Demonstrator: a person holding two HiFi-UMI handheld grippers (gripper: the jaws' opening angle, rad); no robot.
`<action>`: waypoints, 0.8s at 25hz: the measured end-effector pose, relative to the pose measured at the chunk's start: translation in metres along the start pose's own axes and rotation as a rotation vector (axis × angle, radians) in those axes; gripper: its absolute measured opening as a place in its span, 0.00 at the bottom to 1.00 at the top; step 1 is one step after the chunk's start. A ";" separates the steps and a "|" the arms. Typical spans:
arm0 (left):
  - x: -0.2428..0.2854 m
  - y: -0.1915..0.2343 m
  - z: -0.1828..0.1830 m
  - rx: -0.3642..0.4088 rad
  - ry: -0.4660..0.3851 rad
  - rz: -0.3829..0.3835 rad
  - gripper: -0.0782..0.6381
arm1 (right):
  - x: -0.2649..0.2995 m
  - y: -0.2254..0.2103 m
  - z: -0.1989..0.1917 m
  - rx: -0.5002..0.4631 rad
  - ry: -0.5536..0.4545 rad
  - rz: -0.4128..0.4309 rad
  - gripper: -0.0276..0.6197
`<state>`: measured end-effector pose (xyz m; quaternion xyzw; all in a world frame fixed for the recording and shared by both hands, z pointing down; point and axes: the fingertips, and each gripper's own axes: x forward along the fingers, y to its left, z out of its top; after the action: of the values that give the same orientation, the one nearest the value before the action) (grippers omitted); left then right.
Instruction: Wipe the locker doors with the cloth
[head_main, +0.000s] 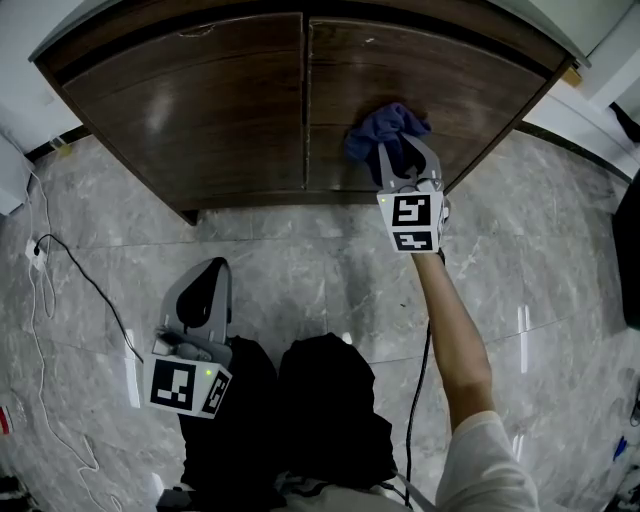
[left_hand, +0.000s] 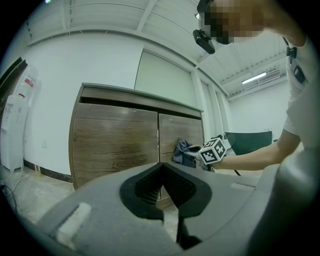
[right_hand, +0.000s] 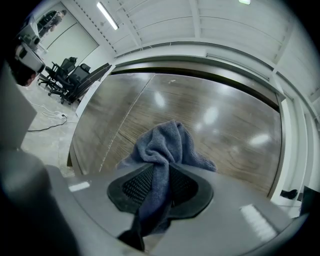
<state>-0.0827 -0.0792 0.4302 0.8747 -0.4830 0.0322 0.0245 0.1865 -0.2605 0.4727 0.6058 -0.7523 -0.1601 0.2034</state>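
Note:
A low dark wooden locker (head_main: 200, 110) with two doors stands ahead, its seam at the middle. The blue cloth (head_main: 388, 130) is bunched against the right door (head_main: 440, 90), and my right gripper (head_main: 400, 168) is shut on it. In the right gripper view the cloth (right_hand: 162, 150) hangs out between the jaws, in front of the glossy wood (right_hand: 225, 130). My left gripper (head_main: 205, 275) is held low near the person's legs, away from the locker, jaws shut and empty. The left gripper view shows the locker (left_hand: 115, 145), the cloth (left_hand: 184, 151) and the right gripper (left_hand: 192, 156) beyond my left gripper (left_hand: 162, 181).
Grey marble floor (head_main: 300, 280) runs in front of the locker. A black cable (head_main: 90, 290) and white cords (head_main: 40, 290) lie at the left. The person's dark trousers (head_main: 330, 410) fill the lower middle. Office chairs (right_hand: 70, 75) stand far off to the left in the right gripper view.

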 end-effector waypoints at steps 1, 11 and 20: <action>0.001 -0.003 0.000 0.001 0.001 -0.003 0.11 | -0.002 -0.005 -0.004 0.001 0.006 -0.006 0.19; 0.009 -0.016 -0.002 0.012 0.019 -0.014 0.11 | -0.014 -0.043 -0.032 -0.040 0.043 -0.037 0.19; 0.014 -0.023 -0.002 0.016 0.026 -0.023 0.11 | -0.029 -0.093 -0.066 -0.026 0.088 -0.104 0.19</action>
<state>-0.0561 -0.0784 0.4333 0.8798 -0.4724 0.0471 0.0244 0.3036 -0.2513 0.4816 0.6479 -0.7080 -0.1533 0.2355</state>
